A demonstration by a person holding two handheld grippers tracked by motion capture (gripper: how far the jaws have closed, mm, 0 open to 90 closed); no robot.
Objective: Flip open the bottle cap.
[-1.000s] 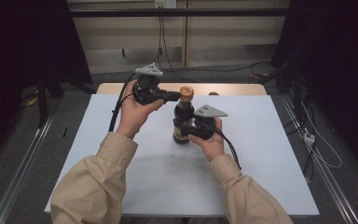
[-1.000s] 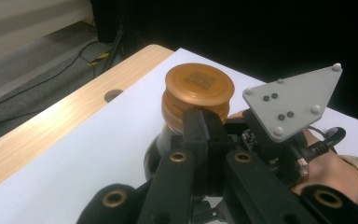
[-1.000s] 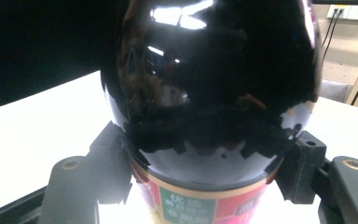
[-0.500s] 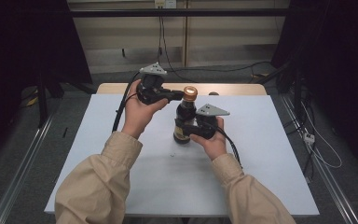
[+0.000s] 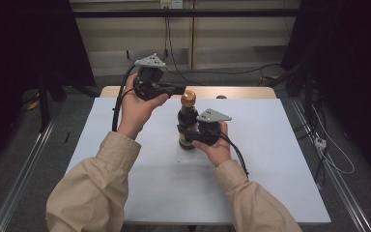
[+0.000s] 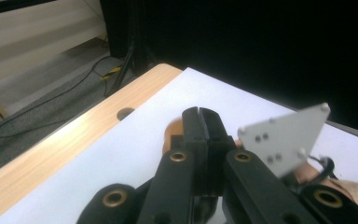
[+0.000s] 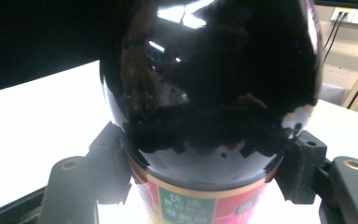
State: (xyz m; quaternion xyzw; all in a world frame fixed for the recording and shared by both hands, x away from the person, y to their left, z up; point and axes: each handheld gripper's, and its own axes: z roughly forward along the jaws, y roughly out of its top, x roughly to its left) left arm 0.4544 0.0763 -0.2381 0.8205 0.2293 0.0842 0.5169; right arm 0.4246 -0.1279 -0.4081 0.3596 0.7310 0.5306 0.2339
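Note:
A dark glass bottle (image 5: 187, 116) with a gold cap (image 5: 188, 98) and a red and green label stands upright on the white table (image 5: 270, 145). My right gripper (image 5: 188, 136) is shut on its lower body from the near right. In the right gripper view the bottle (image 7: 209, 84) sits between the two black pads (image 7: 109, 163). My left gripper (image 5: 181, 89) hovers just above and left of the cap, shut and empty. In the left gripper view its jaws (image 6: 199, 112) are pressed together, with the cap (image 6: 171, 133) peeking out behind them.
A wooden strip (image 5: 241, 92) with a round hole (image 5: 221, 97) runs along the table's far edge. Metal rails (image 5: 24, 164) and cables (image 5: 333, 159) lie on the floor at both sides. The right gripper's grey plate (image 6: 284, 140) shows in the left gripper view.
The left gripper has lifted slightly up and left, off the level of the cap. The right gripper and the bottle have stayed put.

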